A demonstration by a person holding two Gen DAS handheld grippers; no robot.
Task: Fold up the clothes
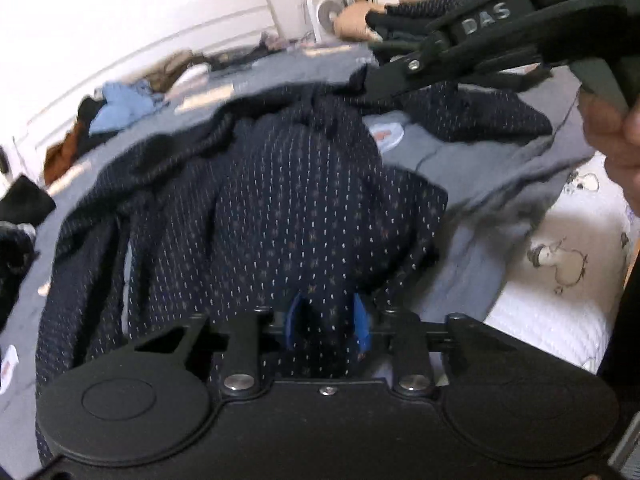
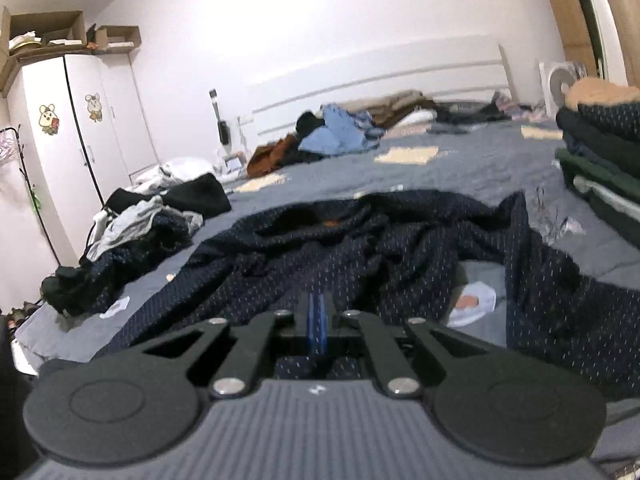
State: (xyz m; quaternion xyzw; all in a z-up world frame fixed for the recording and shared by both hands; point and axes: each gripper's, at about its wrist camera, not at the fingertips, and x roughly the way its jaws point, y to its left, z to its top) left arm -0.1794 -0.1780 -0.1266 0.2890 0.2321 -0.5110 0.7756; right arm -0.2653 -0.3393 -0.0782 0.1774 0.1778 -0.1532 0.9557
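Note:
A dark navy garment (image 1: 280, 200) with a fine light pattern lies crumpled on the grey-blue bedcover (image 2: 460, 160). My left gripper (image 1: 328, 324) is low over its near part. A bunch of the cloth sits between the blue pads (image 1: 294, 320), which stand apart. My right gripper (image 1: 360, 80) reaches in from the upper right, and its tips pinch a far edge of the garment and hold it raised. In the right wrist view that gripper (image 2: 317, 320) shows its blue pads pressed together, with the garment (image 2: 360, 240) spread ahead. A person's hand (image 1: 616, 148) holds the right tool.
A stack of folded dark clothes (image 2: 600, 160) stands at the right. A loose heap of clothes (image 2: 140, 220) lies at the bed's left edge. More clothes (image 2: 340, 132) are piled near the white headboard. A white cartoon-print quilt (image 1: 560, 260) lies at the right. A white wardrobe (image 2: 72, 128) stands at the left.

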